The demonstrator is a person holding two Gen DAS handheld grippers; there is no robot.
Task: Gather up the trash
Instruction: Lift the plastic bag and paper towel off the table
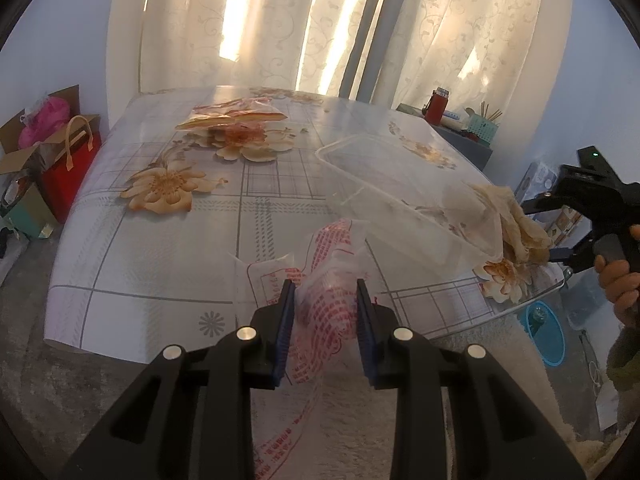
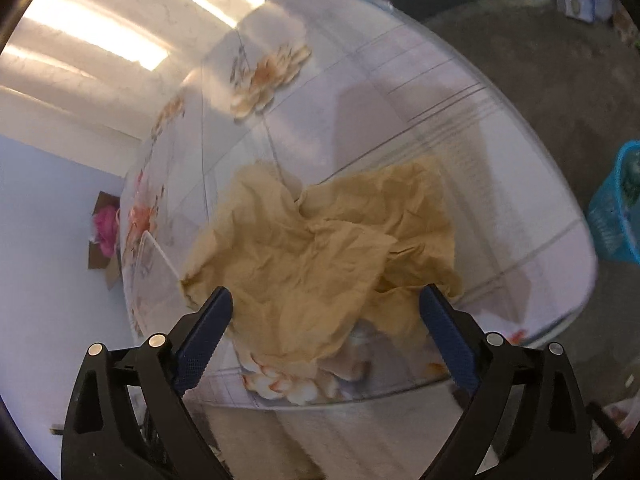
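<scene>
Holding the plastic bag (image 1: 326, 300) in my left fingers (image 1: 325, 292), I worry first that it slips. It is thin, with red print, and it hangs over the near edge of the tabletop (image 1: 160, 240). My left fingers stand narrow with the bunched film between them, and the blue pads seem to press it, so I judge this a pinch, though only a light one. If I pull up too quickly, the film could slide out.

My right fingers (image 2: 326, 312) are spread wide and hold nothing. Below and between them lies the crumpled brown paper (image 2: 320, 248), near the near right corner of the tabletop. The tips are just beside its edges; whether they touch it, I cannot tell.

This paper is loose and light. If I close too high, I may catch only a fold and the rest may tear or fall to the floor. In the left view it lies against the clear plastic box (image 1: 400, 192), so dragging the paper could push the box.
</scene>
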